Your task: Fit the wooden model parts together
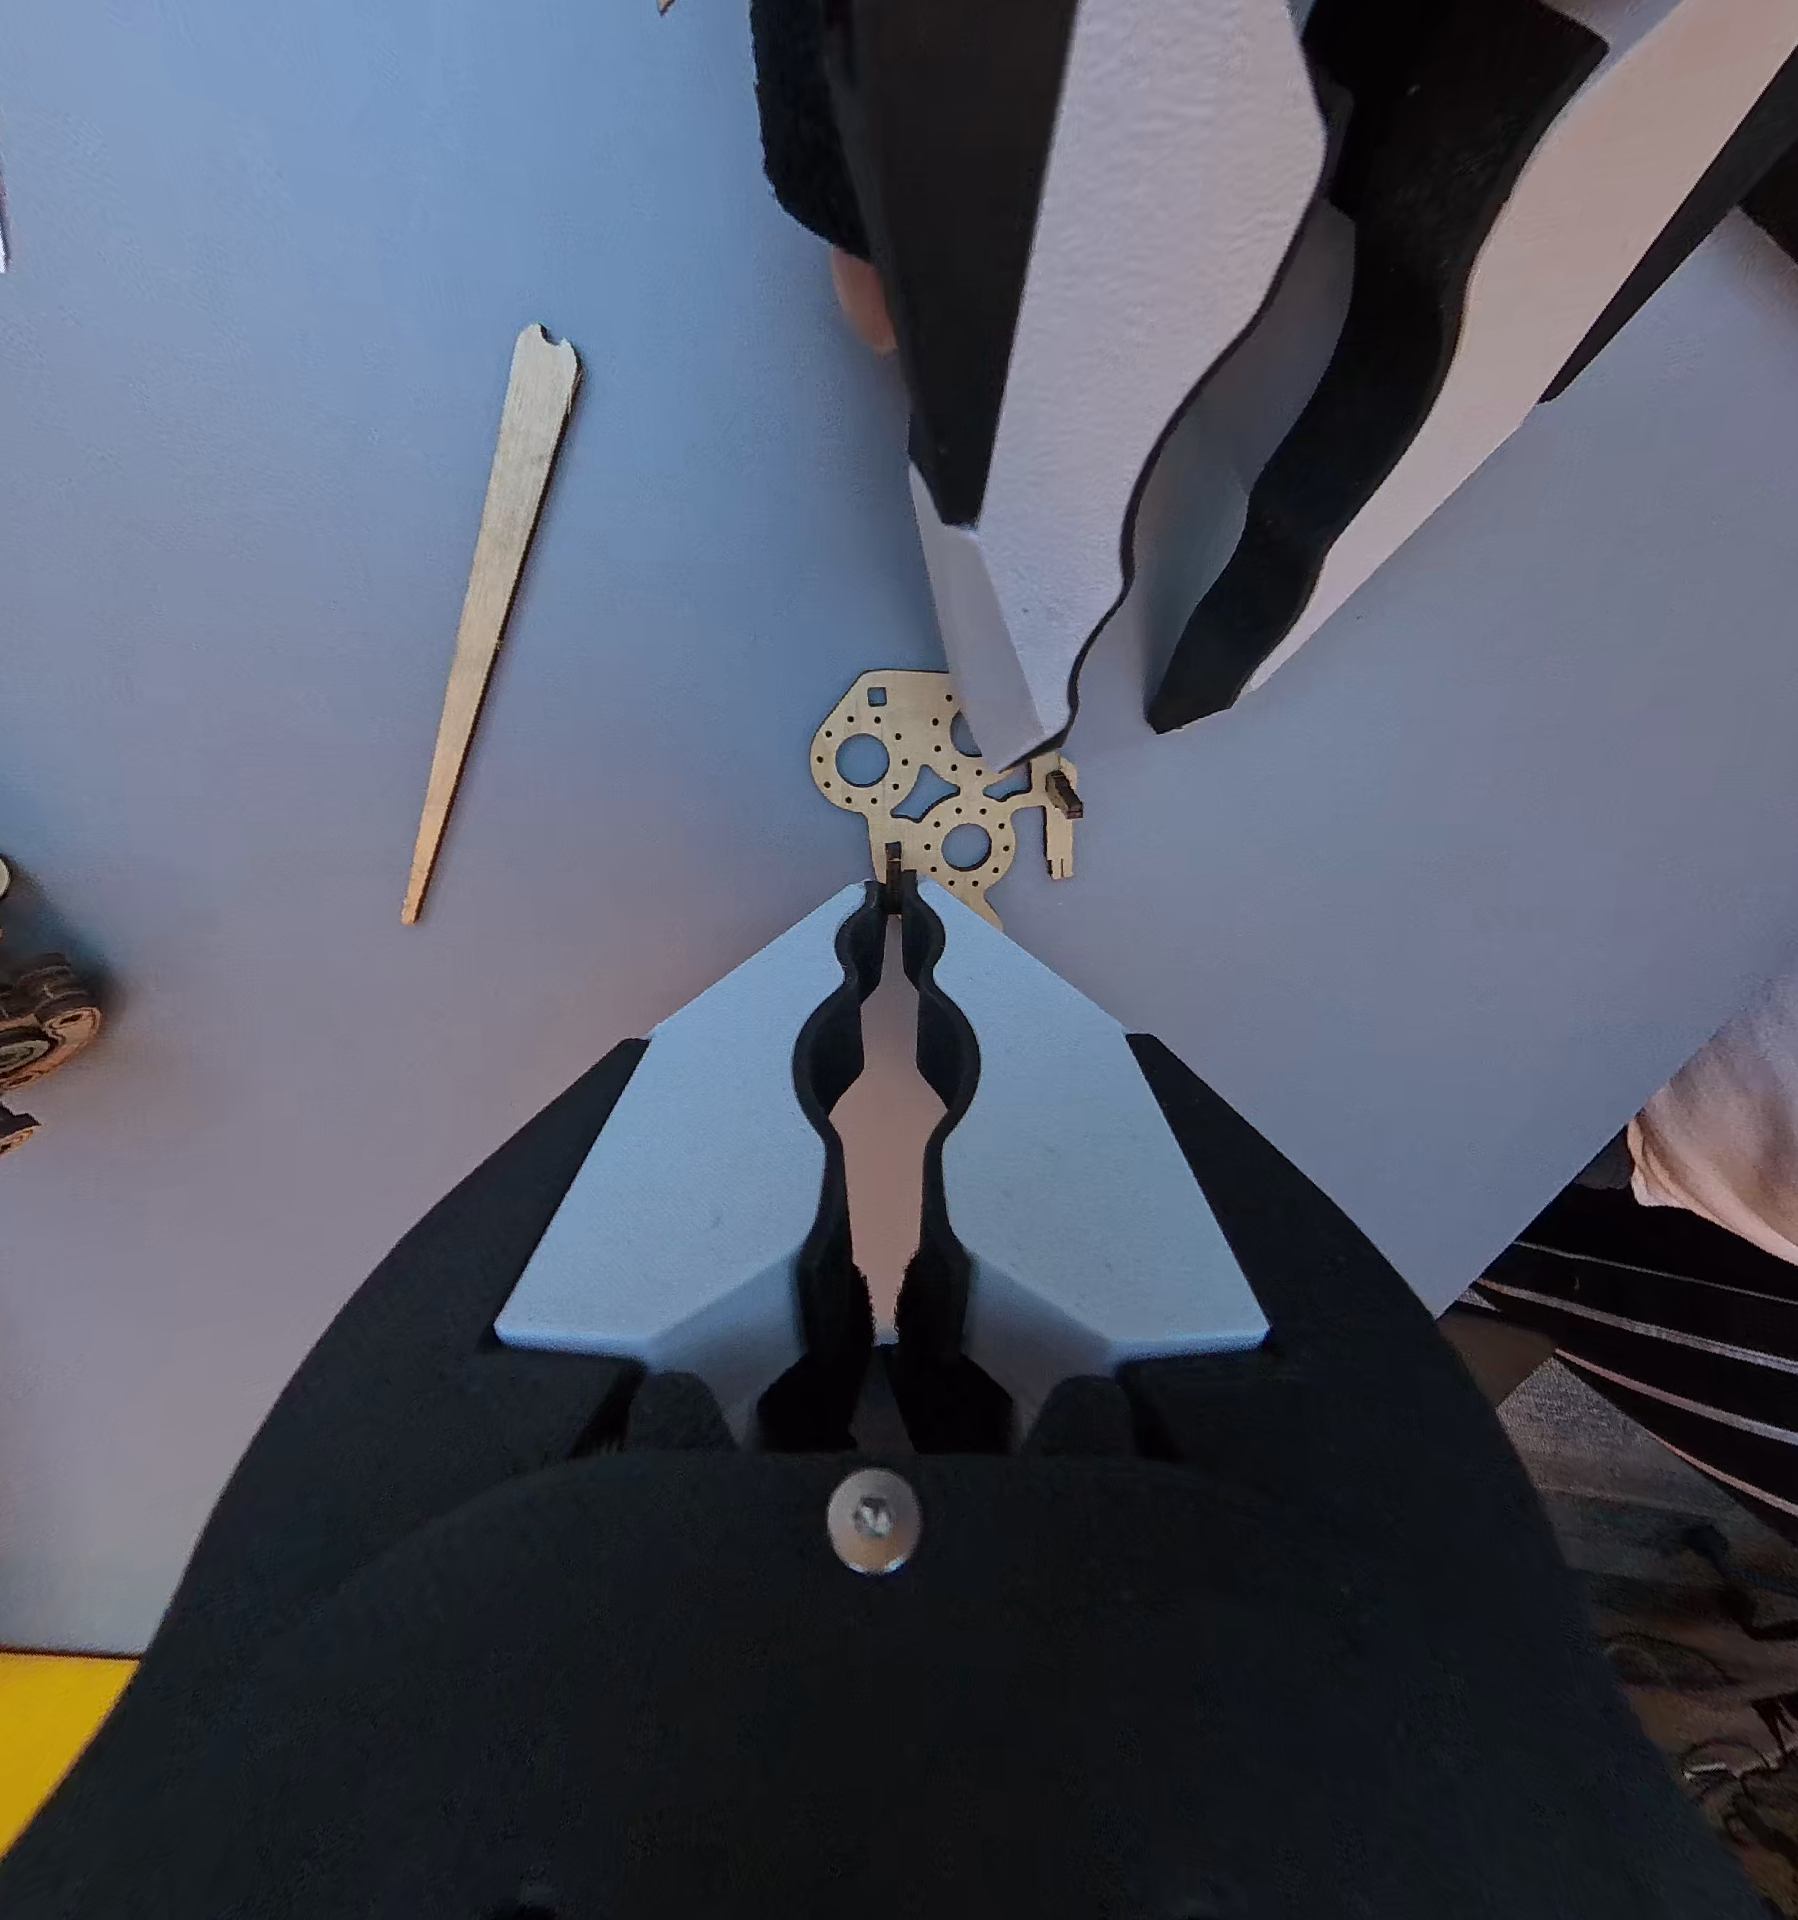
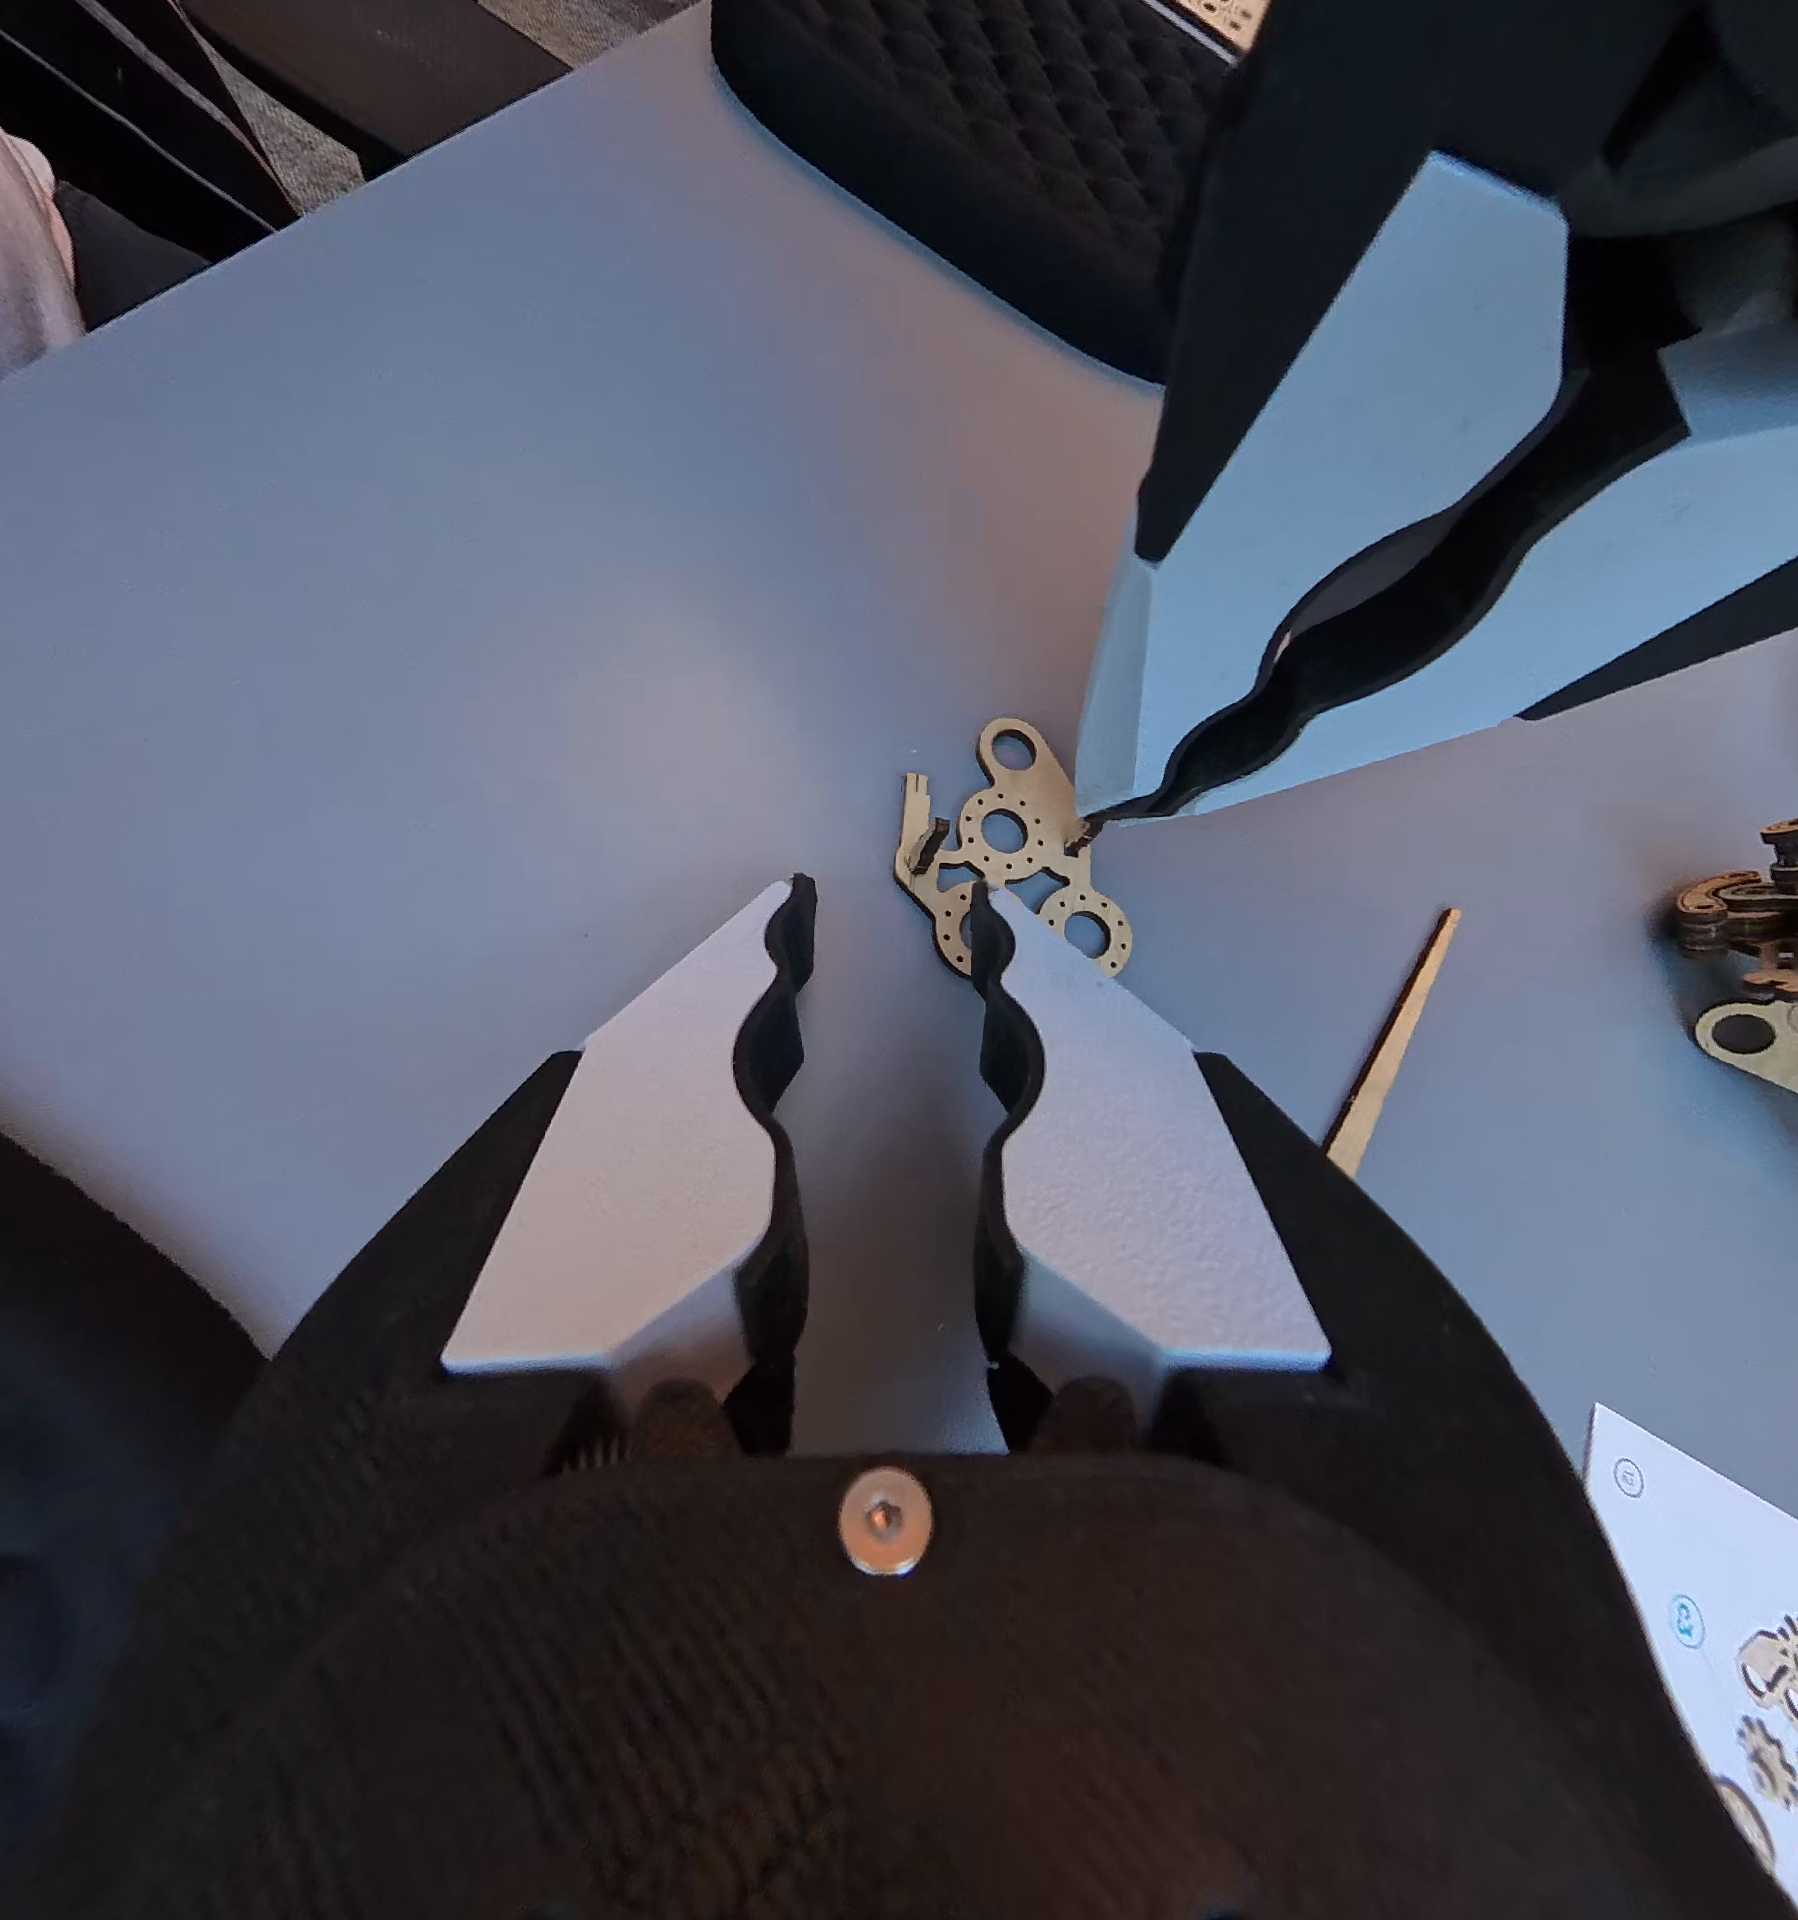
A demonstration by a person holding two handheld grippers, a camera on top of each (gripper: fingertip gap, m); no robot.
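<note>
- We see the flat wooden plate [image 1: 921, 790], full of round holes, lying on the grey tabletop [image 1: 251, 623] right at the tips of both tools.
- Our left hand-held gripper [image 1: 893, 891] has its fingers nearly together, clamped on a small dark peg [image 1: 893, 864] that stands at the plate's near edge, at 12 o'clock from the fingertips in the left wrist view.
- Our right hand-held gripper [image 2: 890, 894] has its fingers apart and holds nothing; its right fingertip [image 2: 981, 902] overlaps the plate's near edge, but we cannot tell whether it presses on it.
- In the right wrist view the plate [image 2: 1020, 842] lies at about 1 o'clock from that gripper's gap, slightly off its centre line.
- The plate's long axis runs from about 11 to 5 o'clock in the right wrist view; a thin slotted tab [image 2: 916, 805] sticks out toward 10 o'clock, with a second small dark peg [image 2: 926, 844] beside it.
- We judge the left tool nearer to the working joint, since it already grips the peg at the plate's slot; the coming move turns on pushing that peg straight in along 12 o'clock while the right tool steadies the plate.
- A long tapered wooden stick [image 1: 495, 623] lies well apart at 10 o'clock, and a partly built model [image 2: 1778, 956] sits at 3 o'clock in the right wrist view.
</note>
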